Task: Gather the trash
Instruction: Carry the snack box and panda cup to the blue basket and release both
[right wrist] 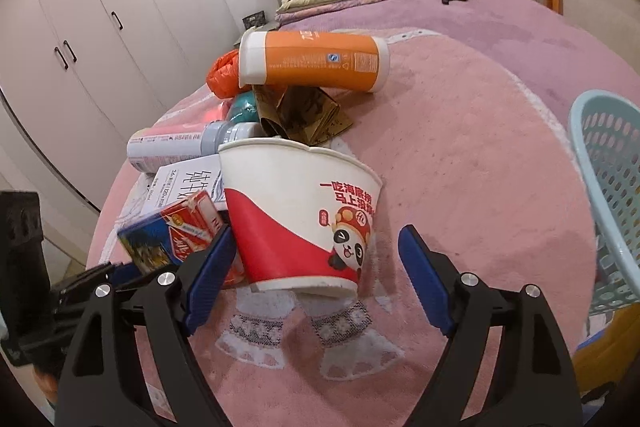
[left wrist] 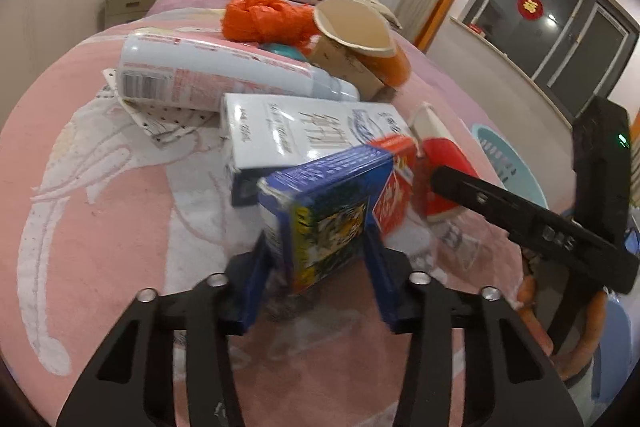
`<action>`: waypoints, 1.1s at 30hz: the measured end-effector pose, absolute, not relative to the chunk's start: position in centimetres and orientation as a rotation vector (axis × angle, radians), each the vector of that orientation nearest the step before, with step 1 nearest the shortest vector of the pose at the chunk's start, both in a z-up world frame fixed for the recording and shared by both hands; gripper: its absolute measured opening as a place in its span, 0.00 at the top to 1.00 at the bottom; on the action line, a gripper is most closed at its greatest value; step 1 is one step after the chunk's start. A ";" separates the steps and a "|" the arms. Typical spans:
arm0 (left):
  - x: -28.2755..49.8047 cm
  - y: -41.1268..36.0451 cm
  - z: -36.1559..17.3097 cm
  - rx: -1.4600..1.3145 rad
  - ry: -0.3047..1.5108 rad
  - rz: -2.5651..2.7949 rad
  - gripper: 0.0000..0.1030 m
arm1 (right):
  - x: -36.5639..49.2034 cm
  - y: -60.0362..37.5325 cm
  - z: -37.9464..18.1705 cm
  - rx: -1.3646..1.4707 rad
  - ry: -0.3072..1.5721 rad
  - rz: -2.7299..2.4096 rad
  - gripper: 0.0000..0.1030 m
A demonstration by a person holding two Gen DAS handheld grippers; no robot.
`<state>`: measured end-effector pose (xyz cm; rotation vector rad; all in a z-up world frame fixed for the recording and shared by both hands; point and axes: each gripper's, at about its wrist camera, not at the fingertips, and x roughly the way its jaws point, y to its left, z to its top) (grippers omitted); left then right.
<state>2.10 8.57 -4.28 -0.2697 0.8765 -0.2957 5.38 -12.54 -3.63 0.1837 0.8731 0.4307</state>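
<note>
Two cartons lie on the pink blanket: one blue carton (left wrist: 320,215) at six o'clock of the pile and one white carton (left wrist: 296,135) just beyond it. One paper noodle cup (right wrist: 300,219) sits at three o'clock, one pale spray can (left wrist: 224,71) at ten o'clock. One orange canister (right wrist: 316,61) and one orange plastic bag (left wrist: 260,19) lie at twelve o'clock. One light-blue basket (right wrist: 608,195) stands far right.

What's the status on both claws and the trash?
Left claw shut on blue carton. Right claw open around red-and-white paper bowl, right pad clear. Rest of pile untouched; basket at right.
</note>
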 end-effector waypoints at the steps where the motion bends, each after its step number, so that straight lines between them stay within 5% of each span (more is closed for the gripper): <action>1: 1.9 8.4 -4.3 -0.271 0.877 -0.301 0.65 | 5.5 -12.6 -3.7 0.188 0.879 0.435 0.24; 4: 1.4 7.8 -4.1 -0.268 0.866 -0.317 0.70 | 5.4 -12.8 -3.7 0.207 0.877 0.453 0.37; 17: 0.0 4.5 -0.5 -0.233 0.751 -0.373 0.85 | 3.5 -16.6 -1.1 0.226 0.772 0.370 0.38; 33: 1.7 -2.2 3.5 -0.140 0.657 -0.434 0.85 | 2.2 -25.3 1.8 0.299 0.655 0.237 0.38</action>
